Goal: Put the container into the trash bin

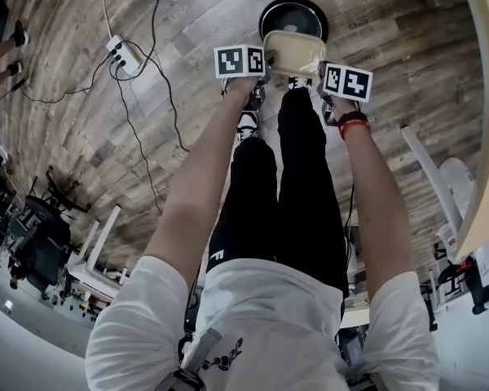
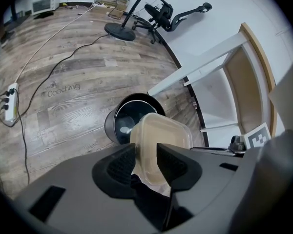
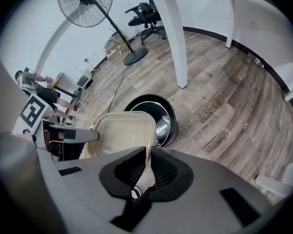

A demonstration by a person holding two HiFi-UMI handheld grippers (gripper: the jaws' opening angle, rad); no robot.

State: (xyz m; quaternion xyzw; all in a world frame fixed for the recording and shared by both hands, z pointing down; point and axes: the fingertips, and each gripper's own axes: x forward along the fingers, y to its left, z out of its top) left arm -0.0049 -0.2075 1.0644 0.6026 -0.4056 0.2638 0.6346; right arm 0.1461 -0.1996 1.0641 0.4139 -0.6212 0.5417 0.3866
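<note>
As seen in the head view, a beige, translucent container point(image 1: 293, 53) hangs between the left gripper point(image 1: 263, 77) and right gripper point(image 1: 320, 78), covering the near rim of the bin point(image 1: 270, 10) beyond. Left gripper view: jaws pinch the container's edge; bin point(image 2: 118, 117) just ahead, bare floor point(image 2: 63, 111) around it. Right gripper view: jaws pinch the opposite wall; the container's near end is hidden behind them.
</note>
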